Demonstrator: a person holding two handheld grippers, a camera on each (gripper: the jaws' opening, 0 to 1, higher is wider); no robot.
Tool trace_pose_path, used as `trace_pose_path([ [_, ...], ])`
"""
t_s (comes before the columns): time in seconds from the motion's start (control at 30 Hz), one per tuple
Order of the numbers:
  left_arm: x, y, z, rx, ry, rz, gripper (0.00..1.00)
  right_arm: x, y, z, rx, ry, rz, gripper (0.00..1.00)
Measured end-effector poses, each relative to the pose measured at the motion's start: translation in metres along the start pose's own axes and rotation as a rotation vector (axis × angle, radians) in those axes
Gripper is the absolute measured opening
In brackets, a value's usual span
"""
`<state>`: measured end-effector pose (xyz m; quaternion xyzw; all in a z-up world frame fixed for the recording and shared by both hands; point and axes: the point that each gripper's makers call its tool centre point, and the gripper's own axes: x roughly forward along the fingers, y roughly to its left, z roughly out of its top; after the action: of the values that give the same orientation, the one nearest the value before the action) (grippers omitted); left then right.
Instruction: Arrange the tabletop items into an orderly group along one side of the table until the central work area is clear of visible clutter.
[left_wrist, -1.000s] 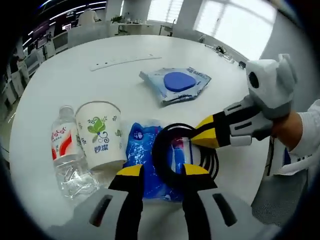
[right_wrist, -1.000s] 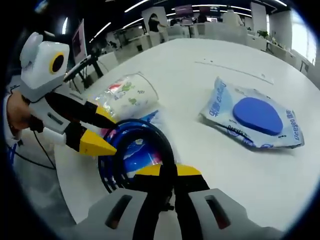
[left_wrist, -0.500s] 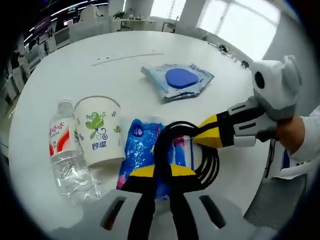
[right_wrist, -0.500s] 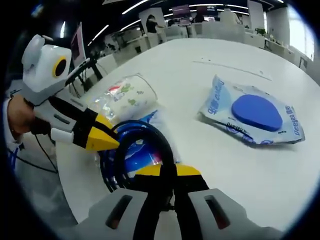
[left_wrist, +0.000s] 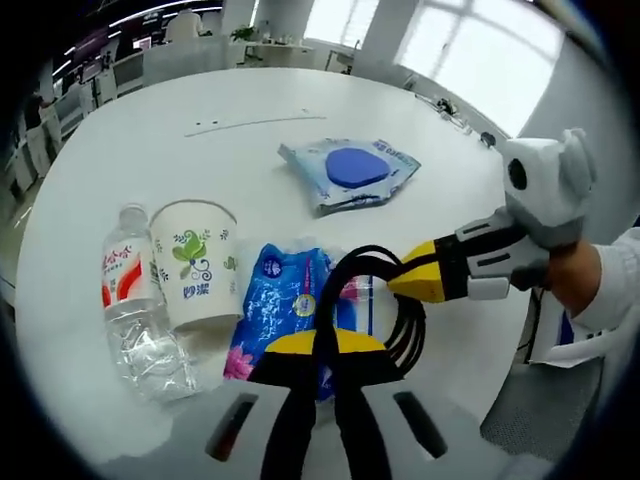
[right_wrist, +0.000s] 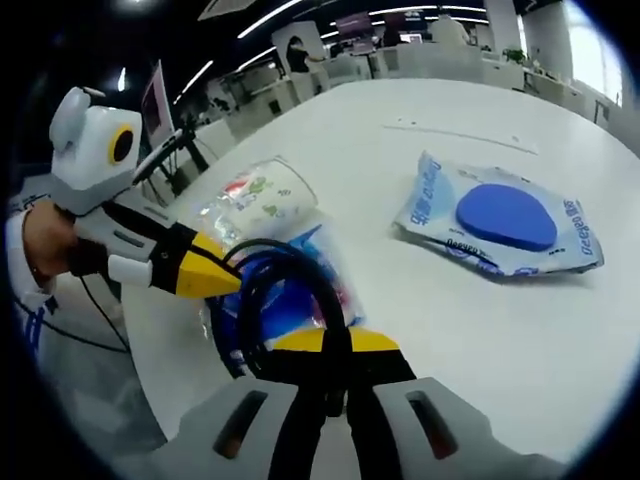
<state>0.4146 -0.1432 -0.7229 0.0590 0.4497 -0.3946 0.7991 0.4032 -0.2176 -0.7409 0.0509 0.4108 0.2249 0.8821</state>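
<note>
Paper cup: small Chinese print, unreadable; bottle label and packets likewise.

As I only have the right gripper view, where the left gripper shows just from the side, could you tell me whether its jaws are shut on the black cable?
Observer: Yes. In the left gripper view, the left gripper has both jaws shut on the black cable.
Operator: Thank you. What sits on the far side of the paper cup?
Observer: A clear water bottle with a red and white label sits right beside the paper cup, on the side away from the blue packet.
</note>
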Motion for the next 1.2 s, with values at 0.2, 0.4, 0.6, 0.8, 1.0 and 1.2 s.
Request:
trace_pose_path([
  [0.2,-0.008,-0.005,0.006,-0.01,-0.021,-0.007,0.0,-0.01,0.003,0.006,0.001,-0.022,0.007,0.02],
  [0.4,-0.018,-0.01,0.013,-0.01,-0.045,-0.011,0.0,-0.019,0.007,0.012,0.003,-0.044,0.019,0.02],
  [0.6,-0.024,-0.018,0.022,-0.005,-0.065,-0.022,0.0,-0.031,0.006,0.019,-0.006,-0.068,0.02,0.02],
  [0.8,-0.027,-0.028,0.032,0.013,-0.084,-0.035,0.0,-0.044,0.001,0.023,0.004,-0.086,0.016,0.02],
  [1.0,-0.029,-0.039,0.046,0.036,-0.101,-0.051,0.0,-0.06,-0.005,0.03,0.001,-0.107,0.012,0.02],
  [1.2,-0.027,-0.058,0.061,0.074,-0.108,-0.081,0.0,-0.078,-0.018,0.033,0.013,-0.129,-0.004,0.02],
])
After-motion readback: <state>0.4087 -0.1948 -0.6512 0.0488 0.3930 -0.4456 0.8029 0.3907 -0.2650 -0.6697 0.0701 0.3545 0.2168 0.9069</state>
